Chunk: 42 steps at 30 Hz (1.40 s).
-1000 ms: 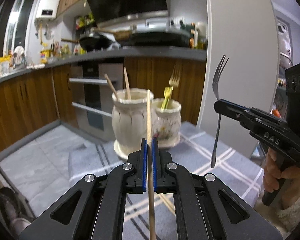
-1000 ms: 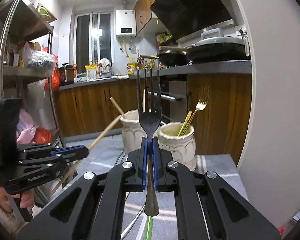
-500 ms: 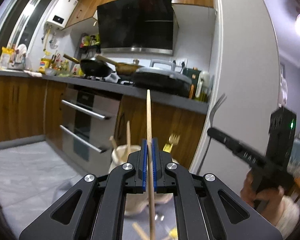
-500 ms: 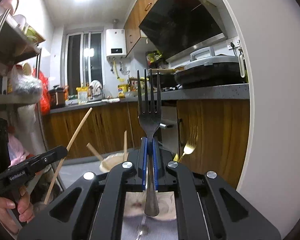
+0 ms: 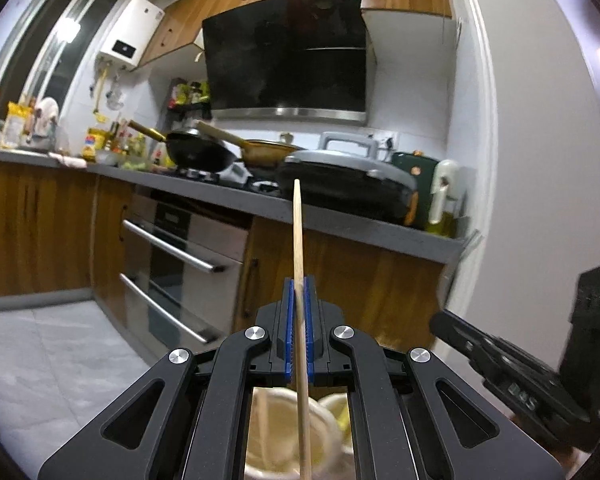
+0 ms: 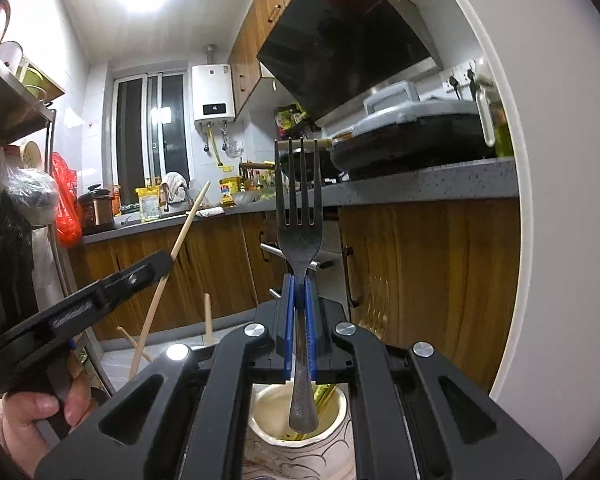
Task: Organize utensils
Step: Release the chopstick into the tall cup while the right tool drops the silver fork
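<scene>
The fork (image 6: 299, 236) stands upright, pinched at its narrow neck between the blue pads of the right gripper (image 6: 299, 308), with the jaws pressed on it from both sides; its handle end hangs just above the open mouth of a cream jar (image 6: 336, 410) where some gold utensils (image 6: 323, 394) already stand. The chopstick (image 5: 298, 248) is held the same way by the left gripper (image 5: 299, 320), jaws closed tight on it, and its lower end points down over a second cream jar (image 5: 328, 438), seen between the gripper's arms. I think the main risk is at the release. The fork is smooth, dark metal with a rounded handle tip, so it can strike the jar's rim and tip outside, or hit the gold utensils and stay tilted. The chopstick is a thin, light, round wooden stick with a pale matte surface; it can turn between the pads, and it seems a little slanted, so it may miss the mouth or bounce on the hard rim. The jars look like glazed ceramic, with a wavy lip and raised pattern on the wall, hard and probably slippery. The two grippers are also near each other, so they could collide when both go down together.
</scene>
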Tool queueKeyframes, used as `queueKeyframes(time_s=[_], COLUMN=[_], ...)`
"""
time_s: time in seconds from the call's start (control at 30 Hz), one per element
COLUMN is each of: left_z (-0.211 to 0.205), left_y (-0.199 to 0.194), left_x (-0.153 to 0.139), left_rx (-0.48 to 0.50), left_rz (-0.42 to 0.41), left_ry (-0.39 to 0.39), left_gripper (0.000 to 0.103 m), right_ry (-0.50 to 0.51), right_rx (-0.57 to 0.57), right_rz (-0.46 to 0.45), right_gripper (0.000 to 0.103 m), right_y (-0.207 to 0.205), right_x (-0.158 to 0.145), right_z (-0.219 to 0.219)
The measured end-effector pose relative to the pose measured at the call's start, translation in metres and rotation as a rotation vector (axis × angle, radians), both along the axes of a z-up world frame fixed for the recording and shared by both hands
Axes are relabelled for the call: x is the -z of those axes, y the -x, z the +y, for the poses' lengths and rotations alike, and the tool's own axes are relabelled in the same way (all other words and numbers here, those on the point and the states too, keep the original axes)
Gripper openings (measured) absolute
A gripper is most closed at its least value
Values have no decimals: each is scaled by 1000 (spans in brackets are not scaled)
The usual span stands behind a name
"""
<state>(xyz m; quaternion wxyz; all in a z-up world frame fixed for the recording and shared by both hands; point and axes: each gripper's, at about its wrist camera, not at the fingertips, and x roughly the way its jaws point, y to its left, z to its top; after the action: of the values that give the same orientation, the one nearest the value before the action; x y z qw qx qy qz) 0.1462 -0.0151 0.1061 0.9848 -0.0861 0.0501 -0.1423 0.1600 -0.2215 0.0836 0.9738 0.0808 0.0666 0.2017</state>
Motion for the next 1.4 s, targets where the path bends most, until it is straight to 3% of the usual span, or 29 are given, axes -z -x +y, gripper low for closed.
queueKeyframes(time_s=[0.27, 0.53, 0.87, 0.97, 1.17, 1.3, 1.4], left_z=[-19, -24, -22, -19, -11, -2, 1], left_y=[-23, -3, 28, 35, 46, 45, 47], left_x=[17, 22, 34, 37, 39, 43, 47], left_rx=[-106, -93, -133, -143, -163, -160, -171], left_rz=[-20, -80, -95, -87, -47, -6, 4], left_ry=[-132, -202, -268, -290, -276, -239, -230], left_gripper=[5, 5, 6, 14, 20, 30, 44], right_ry=[-36, 26, 43, 57, 83, 94, 104], right_rx=[22, -4, -36, -40, -52, -51, -51], right_rz=[25, 84, 148, 154, 161, 166, 178], right_gripper=[5, 5, 5, 5, 5, 5, 5], right_y=[-13, -19, -22, -23, -24, -24, -25], right_x=[16, 29, 39, 38, 40, 43, 45], right_z=[-7, 5, 8, 10, 14, 16, 19])
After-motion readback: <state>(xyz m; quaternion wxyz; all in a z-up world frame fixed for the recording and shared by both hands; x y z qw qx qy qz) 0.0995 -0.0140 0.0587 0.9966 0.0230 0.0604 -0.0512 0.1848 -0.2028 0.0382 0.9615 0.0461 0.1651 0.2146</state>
